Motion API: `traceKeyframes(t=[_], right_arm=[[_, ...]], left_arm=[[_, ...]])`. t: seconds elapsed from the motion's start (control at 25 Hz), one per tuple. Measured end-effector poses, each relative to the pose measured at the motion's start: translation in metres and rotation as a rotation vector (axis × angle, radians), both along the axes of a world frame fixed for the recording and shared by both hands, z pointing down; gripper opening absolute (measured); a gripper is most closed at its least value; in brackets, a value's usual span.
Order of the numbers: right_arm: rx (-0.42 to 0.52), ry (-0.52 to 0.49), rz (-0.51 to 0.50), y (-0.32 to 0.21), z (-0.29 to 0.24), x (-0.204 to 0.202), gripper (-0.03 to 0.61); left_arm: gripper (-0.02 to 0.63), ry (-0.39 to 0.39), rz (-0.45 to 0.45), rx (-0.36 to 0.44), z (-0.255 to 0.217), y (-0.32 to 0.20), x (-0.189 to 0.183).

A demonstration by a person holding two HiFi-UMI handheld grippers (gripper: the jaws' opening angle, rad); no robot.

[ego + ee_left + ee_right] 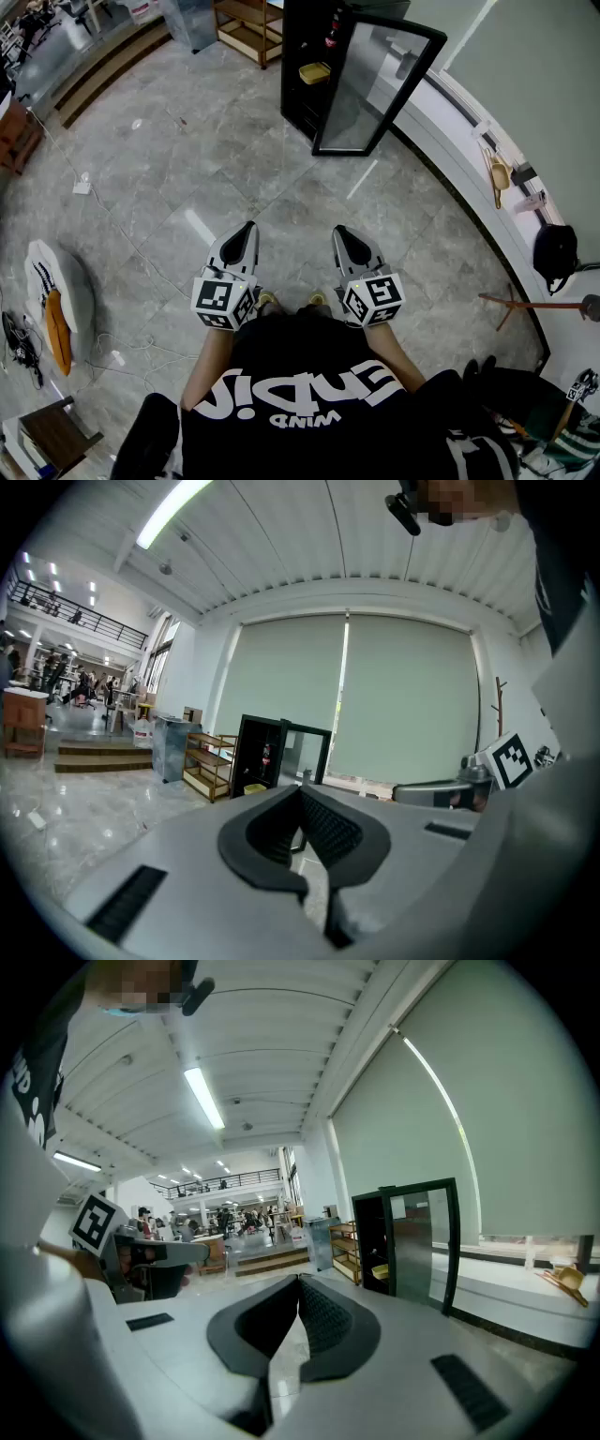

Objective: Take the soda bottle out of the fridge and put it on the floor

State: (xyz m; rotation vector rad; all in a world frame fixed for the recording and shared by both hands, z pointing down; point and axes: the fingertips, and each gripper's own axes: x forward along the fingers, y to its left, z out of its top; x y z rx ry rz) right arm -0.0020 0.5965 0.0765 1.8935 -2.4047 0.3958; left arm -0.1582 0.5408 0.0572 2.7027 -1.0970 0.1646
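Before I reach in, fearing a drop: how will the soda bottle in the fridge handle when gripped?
The soda bottle stands upright and narrow on a fridge shelf, so a push would probably tip it. Likely round, it may roll once down. Weight cannot be judged.

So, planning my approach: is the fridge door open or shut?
Open: the glass door stands swung out from the black fridge.

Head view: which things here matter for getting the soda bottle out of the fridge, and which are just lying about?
For the job:
fridge, its open glass door, red-labelled bottle inside, floor, left gripper and right gripper, both shut and empty.

Lying about:
wooden shelf, yellow container in the fridge, black bag, white power strip.
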Motion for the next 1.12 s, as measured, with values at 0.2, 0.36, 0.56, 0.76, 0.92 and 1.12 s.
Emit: traceKeyframes(t=[0.2, 0.36, 0.56, 0.76, 0.92, 1.12], right_arm=[[-0.002, 0.006, 0.006, -0.008, 0.002, -0.011, 0.025], [-0.023, 0.023, 0.014, -0.010, 0.007, -0.019, 0.025], [-0.041, 0.034, 0.070, -0.010, 0.020, -0.022, 0.025], [-0.036, 0.014, 0.135, -0.022, 0.022, -0.021, 0.025], [-0.026, 0.004, 0.142, -0.037, 0.023, -0.022, 0.025], [-0.023, -0.010, 0.139, -0.067, 0.034, -0.021, 0.025]], left_arm=[[0.007, -0.003, 0.011, -0.011, 0.005, -0.009, -0.008], [0.008, -0.018, 0.047, -0.025, 0.008, -0.014, -0.014], [0.008, 0.008, 0.088, -0.021, 0.003, -0.023, -0.025], [0.008, -0.001, 0.145, -0.019, 0.003, -0.040, -0.025], [0.008, 0.000, 0.148, -0.018, 0.007, -0.061, -0.020], [0.008, -0.002, 0.161, -0.016, 0.017, -0.091, -0.010]])
